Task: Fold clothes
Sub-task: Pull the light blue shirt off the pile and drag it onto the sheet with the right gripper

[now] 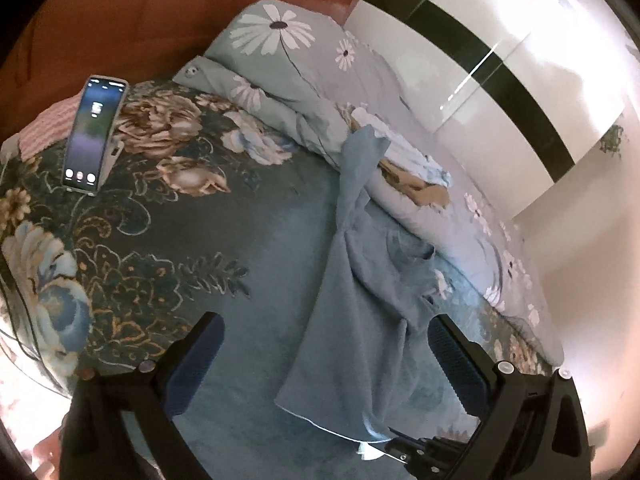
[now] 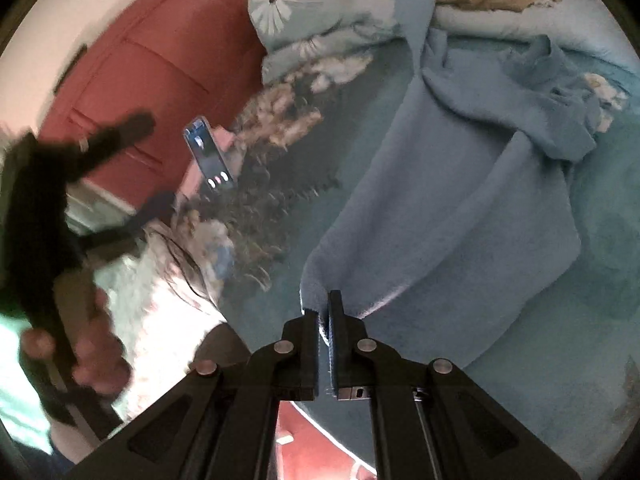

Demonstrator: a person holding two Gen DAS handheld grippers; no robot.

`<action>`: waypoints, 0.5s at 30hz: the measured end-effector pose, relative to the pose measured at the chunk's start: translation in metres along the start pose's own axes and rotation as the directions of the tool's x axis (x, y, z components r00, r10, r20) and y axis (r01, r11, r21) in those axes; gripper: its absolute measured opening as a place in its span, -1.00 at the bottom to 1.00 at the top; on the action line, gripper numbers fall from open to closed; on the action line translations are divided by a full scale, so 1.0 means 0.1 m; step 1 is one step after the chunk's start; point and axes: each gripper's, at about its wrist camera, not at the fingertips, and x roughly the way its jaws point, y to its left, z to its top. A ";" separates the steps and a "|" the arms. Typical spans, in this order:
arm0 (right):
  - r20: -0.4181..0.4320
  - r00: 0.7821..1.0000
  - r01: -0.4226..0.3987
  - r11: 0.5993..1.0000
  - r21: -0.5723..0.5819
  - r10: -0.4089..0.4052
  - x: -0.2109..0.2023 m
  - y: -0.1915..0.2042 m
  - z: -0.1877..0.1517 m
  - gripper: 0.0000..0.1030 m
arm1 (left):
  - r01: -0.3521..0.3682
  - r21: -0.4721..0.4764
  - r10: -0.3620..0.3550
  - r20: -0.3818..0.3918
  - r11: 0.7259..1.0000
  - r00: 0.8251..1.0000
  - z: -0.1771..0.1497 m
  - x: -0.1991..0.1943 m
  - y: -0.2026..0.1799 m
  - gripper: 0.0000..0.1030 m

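A blue long-sleeved top point(image 1: 368, 320) lies rumpled on the bed, one sleeve stretched toward the quilt. It fills the middle of the right wrist view point(image 2: 460, 208). My right gripper point(image 2: 325, 312) is shut on the top's near hem corner and lifts it slightly. The tip of the right gripper shows at the bottom of the left wrist view point(image 1: 408, 450) at the hem. My left gripper point(image 1: 324, 356) is open and empty above the bed, left of the top; it appears blurred in the right wrist view point(image 2: 132, 172).
A phone point(image 1: 94, 134) lies screen-up on the dark floral bedspread point(image 1: 160, 240) at the far left. A folded floral quilt point(image 1: 304, 76) with other clothes point(image 1: 412, 176) on it runs along the wall side. A red headboard point(image 1: 120, 12) stands behind.
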 end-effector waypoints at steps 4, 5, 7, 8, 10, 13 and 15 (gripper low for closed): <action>-0.007 0.998 0.063 0.998 -0.024 -0.063 -0.10 -0.14 0.02 -0.86 | -0.016 0.012 0.017 -0.050 1.000 0.999 -0.01 0.25 -0.03 1.00; -0.002 0.997 0.077 0.997 -0.032 -0.077 -0.15 -0.19 0.02 -0.86 | -0.021 0.015 0.022 -0.066 1.000 0.998 -0.01 0.33 -0.03 1.00; 0.004 0.996 0.086 0.996 -0.034 -0.086 -0.22 -0.27 0.04 -0.76 | -0.027 0.014 0.028 -0.089 1.000 0.996 -0.03 0.46 -0.03 1.00; 0.010 0.996 0.094 0.995 -0.027 -0.094 -0.27 -0.33 0.06 -0.69 | -0.029 0.012 0.030 -0.101 1.000 0.994 -0.04 0.53 -0.02 1.00; 0.029 0.993 0.116 0.993 -0.019 -0.115 -0.36 -0.44 0.14 -0.37 | -0.036 0.009 0.037 -0.131 0.999 0.991 -0.05 0.66 0.00 1.00; 0.052 0.989 0.144 0.989 -0.035 -0.142 -0.47 -0.56 0.30 -0.36 | -0.045 0.008 0.046 -0.151 0.999 0.987 -0.07 0.80 0.04 1.00; 0.074 0.987 0.148 0.988 -0.042 -0.144 -0.50 -0.64 0.48 -0.36 | -0.052 0.005 0.052 -0.163 0.999 0.985 -0.07 0.87 0.07 1.00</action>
